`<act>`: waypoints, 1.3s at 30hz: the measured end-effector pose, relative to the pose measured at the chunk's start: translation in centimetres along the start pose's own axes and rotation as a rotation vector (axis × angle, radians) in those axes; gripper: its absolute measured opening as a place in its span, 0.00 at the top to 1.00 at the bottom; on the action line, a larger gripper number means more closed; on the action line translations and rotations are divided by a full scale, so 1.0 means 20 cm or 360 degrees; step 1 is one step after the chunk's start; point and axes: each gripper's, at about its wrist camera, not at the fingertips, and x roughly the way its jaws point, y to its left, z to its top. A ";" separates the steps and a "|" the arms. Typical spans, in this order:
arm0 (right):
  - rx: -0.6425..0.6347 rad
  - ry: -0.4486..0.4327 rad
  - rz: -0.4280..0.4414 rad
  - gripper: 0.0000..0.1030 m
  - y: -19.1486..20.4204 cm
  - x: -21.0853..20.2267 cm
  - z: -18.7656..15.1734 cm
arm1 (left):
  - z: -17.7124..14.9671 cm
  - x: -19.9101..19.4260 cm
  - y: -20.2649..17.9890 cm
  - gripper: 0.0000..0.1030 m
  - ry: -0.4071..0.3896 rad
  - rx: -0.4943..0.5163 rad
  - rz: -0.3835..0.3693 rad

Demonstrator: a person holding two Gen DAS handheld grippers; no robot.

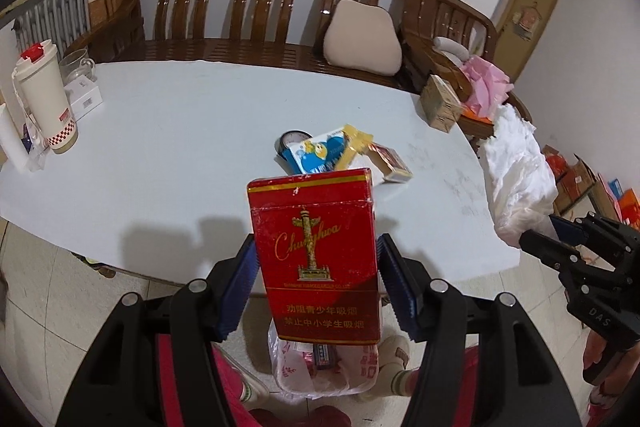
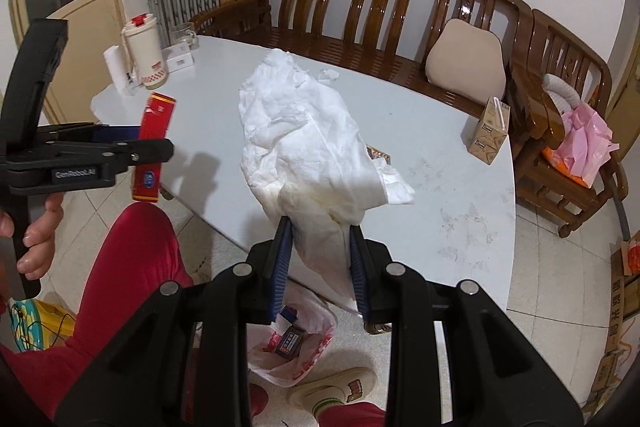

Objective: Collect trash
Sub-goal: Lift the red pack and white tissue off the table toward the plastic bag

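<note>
My left gripper is shut on a red Chunghwa cigarette pack, held upright above a plastic trash bag on the floor. It also shows in the right wrist view. My right gripper is shut on a crumpled white tissue wad, also above the bag, which holds a small box. The tissue also shows in the left wrist view. On the white table lie a blue carton with a yellow wrapper and another red pack.
A tumbler with a red lid, a glass and a white box stand at the table's far left. A brown drink carton stands at its far right. A wooden bench with a cushion runs behind. My legs and slippers are beside the bag.
</note>
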 end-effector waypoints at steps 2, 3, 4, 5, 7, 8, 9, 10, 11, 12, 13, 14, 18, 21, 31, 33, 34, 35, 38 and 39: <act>-0.0003 -0.0005 -0.0003 0.73 0.04 -0.03 -0.04 | -0.03 -0.02 -0.01 0.44 -0.0006 0.0027 -0.0008; -0.0003 -0.0008 -0.0005 0.73 0.06 -0.05 -0.06 | -0.05 -0.03 -0.01 0.44 -0.0008 0.0044 -0.0011; -0.0003 -0.0009 -0.0004 0.73 0.07 -0.06 -0.07 | -0.07 -0.04 -0.02 0.44 -0.0007 0.0057 -0.0015; -0.0006 -0.0010 -0.0002 0.73 0.09 -0.08 -0.08 | -0.08 -0.04 -0.02 0.44 -0.0004 0.0073 -0.0020; -0.0013 -0.0019 -0.0009 0.73 0.13 -0.11 -0.11 | -0.12 -0.05 -0.03 0.43 0.0003 0.0099 -0.0026; -0.0016 -0.0020 -0.0010 0.73 0.14 -0.12 -0.12 | -0.14 -0.05 -0.03 0.44 0.0006 0.0113 -0.0027; -0.0019 -0.0023 -0.0011 0.73 0.16 -0.13 -0.13 | -0.16 -0.05 -0.04 0.44 0.0013 0.0130 -0.0028; -0.0021 -0.0023 -0.0011 0.73 0.17 -0.14 -0.14 | -0.18 -0.06 -0.04 0.44 0.0018 0.0142 -0.0032; -0.0022 -0.0022 -0.0013 0.73 0.18 -0.14 -0.15 | -0.19 -0.06 -0.05 0.44 0.0023 0.0159 -0.0034; -0.0024 -0.0021 -0.0015 0.73 0.19 -0.14 -0.15 | -0.21 -0.06 -0.05 0.44 0.0023 0.0173 -0.0031; -0.0027 -0.0016 -0.0018 0.73 0.20 -0.15 -0.16 | -0.23 -0.06 -0.06 0.44 0.0022 0.0192 -0.0029; -0.0029 -0.0011 -0.0019 0.73 0.21 -0.15 -0.17 | -0.24 -0.06 -0.07 0.44 0.0024 0.0203 -0.0031; -0.0028 0.0020 -0.0014 0.73 0.25 -0.14 -0.22 | -0.29 -0.06 -0.08 0.43 0.0037 0.0253 -0.0041; -0.0020 0.0049 -0.0009 0.73 0.27 -0.12 -0.25 | -0.34 -0.04 -0.10 0.44 0.0071 0.0276 -0.0048; 0.0009 0.0162 -0.0002 0.73 0.30 0.02 -0.41 | -0.50 0.11 -0.10 0.44 0.0215 0.0360 -0.0043; 0.0015 0.0190 0.0007 0.73 0.31 0.06 -0.44 | -0.53 0.16 -0.10 0.44 0.0259 0.0363 -0.0050; 0.0020 0.0201 0.0012 0.73 0.31 0.07 -0.45 | -0.55 0.17 -0.10 0.44 0.0277 0.0364 -0.0052; 0.0028 0.0217 0.0020 0.73 0.31 0.09 -0.47 | -0.56 0.20 -0.10 0.43 0.0296 0.0366 -0.0055; 0.0052 0.0254 0.0039 0.73 0.30 0.15 -0.52 | -0.62 0.27 -0.11 0.43 0.0360 0.0372 -0.0058; 0.0060 0.0266 0.0043 0.73 0.30 0.17 -0.53 | -0.63 0.30 -0.11 0.43 0.0386 0.0373 -0.0060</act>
